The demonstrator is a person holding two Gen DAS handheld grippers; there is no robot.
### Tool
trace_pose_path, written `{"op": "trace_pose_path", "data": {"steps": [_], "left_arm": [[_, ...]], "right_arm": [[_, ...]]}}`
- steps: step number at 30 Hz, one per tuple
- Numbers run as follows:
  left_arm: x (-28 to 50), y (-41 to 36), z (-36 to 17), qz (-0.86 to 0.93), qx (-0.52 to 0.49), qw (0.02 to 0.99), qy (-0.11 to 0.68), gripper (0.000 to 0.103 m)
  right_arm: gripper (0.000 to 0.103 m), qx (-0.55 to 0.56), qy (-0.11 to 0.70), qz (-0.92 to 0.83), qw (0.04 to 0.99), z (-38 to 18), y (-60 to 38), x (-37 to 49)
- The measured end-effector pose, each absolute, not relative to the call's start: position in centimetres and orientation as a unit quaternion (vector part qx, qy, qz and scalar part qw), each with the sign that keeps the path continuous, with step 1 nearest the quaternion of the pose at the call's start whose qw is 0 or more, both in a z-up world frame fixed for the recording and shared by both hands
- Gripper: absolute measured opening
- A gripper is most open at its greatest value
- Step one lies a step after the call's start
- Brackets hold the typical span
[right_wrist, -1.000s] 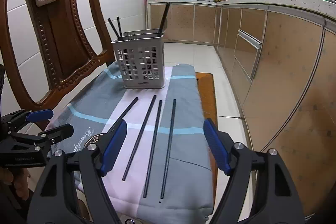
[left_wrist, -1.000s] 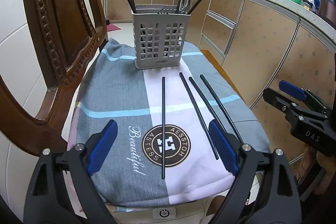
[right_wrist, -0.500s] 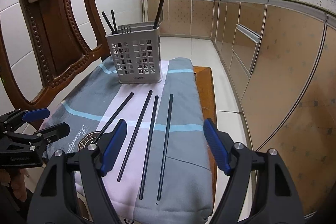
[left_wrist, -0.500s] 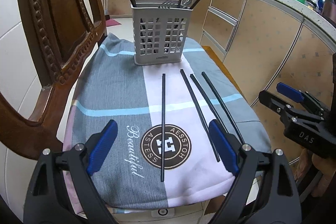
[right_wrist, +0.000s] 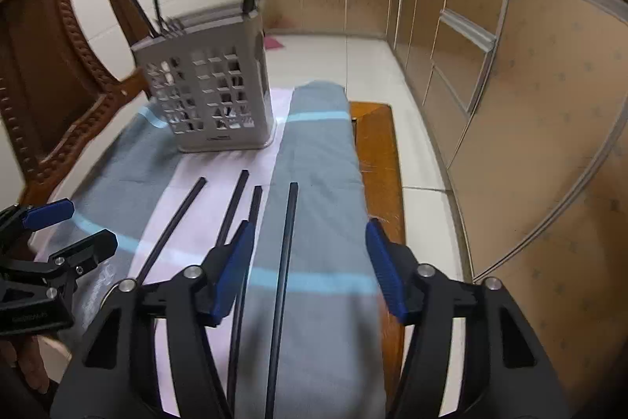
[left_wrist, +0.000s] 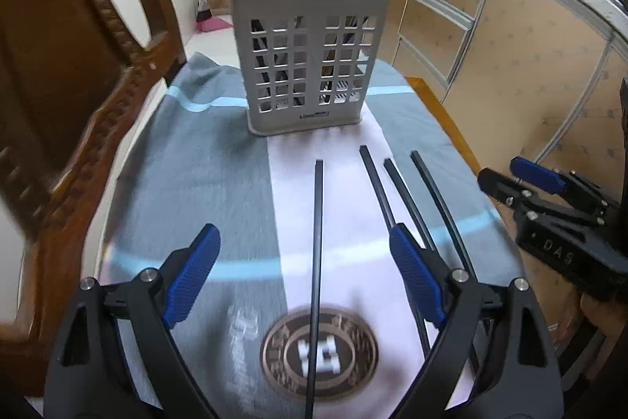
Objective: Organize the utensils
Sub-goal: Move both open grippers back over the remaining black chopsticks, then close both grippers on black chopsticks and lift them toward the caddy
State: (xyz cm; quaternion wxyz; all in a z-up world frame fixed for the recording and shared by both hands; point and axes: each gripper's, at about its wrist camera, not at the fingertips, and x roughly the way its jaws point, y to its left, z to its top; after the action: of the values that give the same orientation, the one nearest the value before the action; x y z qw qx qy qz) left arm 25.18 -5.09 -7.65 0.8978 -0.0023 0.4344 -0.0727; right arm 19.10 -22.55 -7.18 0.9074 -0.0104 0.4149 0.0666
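Both claws are lining up for a pick: four slim black chopsticks are lying loose on the grey, pink and blue-striped towel, waiting to go into the pale grey slotted plastic utensil holder (left_wrist: 310, 65) standing ahead of both claws at the towel's far end.

The left gripper (left_wrist: 304, 279) is standing wide open, holding nothing, and is straddling the leftmost black chopstick (left_wrist: 316, 262), which is running straight between its blue pads without touching either. The right gripper (right_wrist: 310, 269) is closing its jaws around the rightmost black chopstick (right_wrist: 284, 262), which is lying between the pads, nearer the left one; the pads are not pressing on it yet, so it too is gripping nothing. The two middle chopsticks (left_wrist: 396, 199) are lying between the claws, one partly hidden under the right gripper's left pad.

The next move, in my judgement, is calling for each claw to sink to the towel and pinch only its own stick, since the neighbours are lying close.

The sticks look thin, square-ended and matt, probably slippery and apt to roll
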Motion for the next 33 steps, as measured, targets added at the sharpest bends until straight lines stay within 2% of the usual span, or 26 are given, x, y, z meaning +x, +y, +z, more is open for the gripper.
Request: {"op": "trace_pose_path", "data": {"steps": [7, 12, 14, 18, 20, 21, 22, 27, 33], "left_arm": [[30.9, -6.9, -10.1, -0.078, -0.001, 0.871, 0.486, 0.072], [33.4, -7.8, -11.9, -0.062, 0.027, 0.855, 0.515, 0.069], [34.2, -8.0, -13.0, -0.061, 0.03, 0.842, 0.535, 0.064], [34.6, -7.9, -13.7, -0.06, 0.027, 0.84, 0.539, 0.061], [34.7, -8.0, -13.5, -0.066, 0.027, 0.84, 0.538, 0.044], [34.9, -8.0, -13.4, -0.064, 0.026, 0.84, 0.538, 0.021], [34.7, -7.9, -13.4, -0.061, 0.023, 0.84, 0.539, 0.008], [34.8, -6.6, -12.9, -0.078, 0.003, 0.841, 0.535, 0.007], [31.2, -5.8, -7.8, -0.085, 0.014, 0.874, 0.478, 0.007]], "right_arm": [[0.054, -0.032, 0.451, 0.069, 0.889, -9.7, -20.8, 24.1], [0.042, -0.052, 0.485, 0.067, 0.87, -12.2, -19.9, 26.9], [0.037, -0.058, 0.499, 0.072, 0.862, -13.0, -19.4, 27.5], [0.033, -0.069, 0.501, 0.075, 0.859, -13.1, -18.9, 28.0], [0.026, -0.064, 0.501, 0.079, 0.859, -13.1, -18.9, 28.3], [0.008, -0.057, 0.503, 0.084, 0.858, -13.0, -19.0, 28.4], [0.008, -0.046, 0.506, 0.089, 0.857, -13.0, -19.1, 28.5], [0.007, -0.028, 0.496, 0.099, 0.862, -11.7, -19.5, 27.9], [0.007, -0.004, 0.437, 0.115, 0.892, -5.7, -21.2, 24.8]]}}
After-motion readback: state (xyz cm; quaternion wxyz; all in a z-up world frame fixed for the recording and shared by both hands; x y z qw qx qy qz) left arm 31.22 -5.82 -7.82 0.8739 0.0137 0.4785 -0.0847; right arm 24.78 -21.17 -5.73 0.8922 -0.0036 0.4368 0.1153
